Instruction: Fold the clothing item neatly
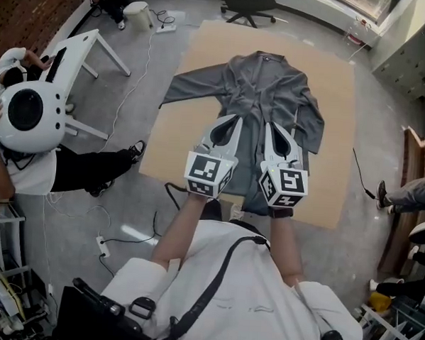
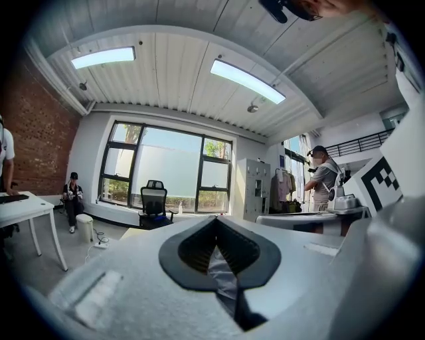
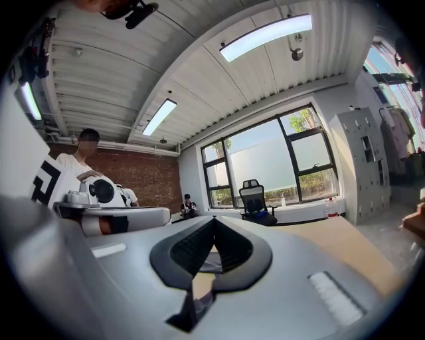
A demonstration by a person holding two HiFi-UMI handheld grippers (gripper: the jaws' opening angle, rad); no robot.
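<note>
Head view: the big tan board (image 1: 335, 136) lies flat on the grey floor (image 1: 123, 118), and the grey garment (image 1: 263, 90) is spread across it, collar at the far end, sleeves out to either side. Both grippers hang over its lower half, side by side and near each other. The left gripper (image 1: 233, 118) is clenched, with a fold of grey cloth pinched between its jaws. The right gripper (image 1: 269, 125) is clamped tight too, a sliver of grey cloth showing in its own view.
</note>
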